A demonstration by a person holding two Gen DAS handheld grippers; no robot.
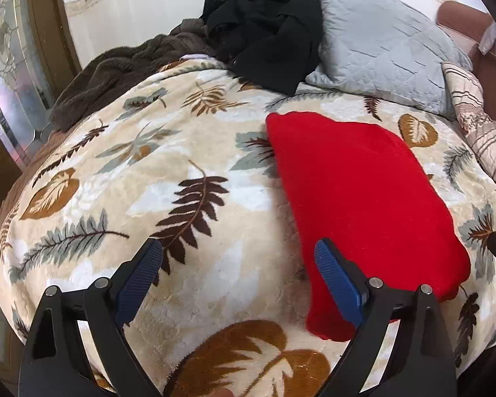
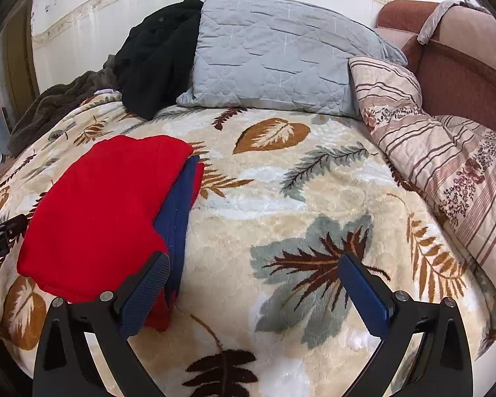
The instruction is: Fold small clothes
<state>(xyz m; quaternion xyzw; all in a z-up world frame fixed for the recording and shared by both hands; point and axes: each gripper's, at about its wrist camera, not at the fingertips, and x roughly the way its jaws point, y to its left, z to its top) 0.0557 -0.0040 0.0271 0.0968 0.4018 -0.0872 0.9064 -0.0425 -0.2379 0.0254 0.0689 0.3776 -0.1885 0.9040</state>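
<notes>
Red garment [image 1: 357,192], folded into a flat oblong, lies on a bed covered by a cream blanket [image 1: 182,152] printed with brown, tan and grey-blue leaves. From the right wrist view, a dark blue layer [image 2: 178,205] shows along the garment's right edge, sandwiched under the red top fold; whether it is a lining or a separate piece cannot be told.

Largest after the blanket, a pale grey quilted pillow [image 2: 281,56] leans at the head of the bed against a white wall. Beside it to the right sits a striped and flowered quilt [image 2: 446,165], bunched along the bed's edge, with a reddish-brown upholstered seat [image 2: 463,76] behind. Left of the pillow, a heap of black clothing [image 2: 155,56] touches it, and a dark brown fleecy throw [image 1: 115,76] trails off further left.

Left hand-held gripper [image 1: 238,258] hovers above the blanket, released, its blue-padded fingers [image 1: 139,281] spread wide and grasping nothing; its right finger overlaps the garment's near left edge in view. Right hand-held gripper [image 2: 253,273] is likewise released and empty, its left finger overlapping the garment's near right corner.
</notes>
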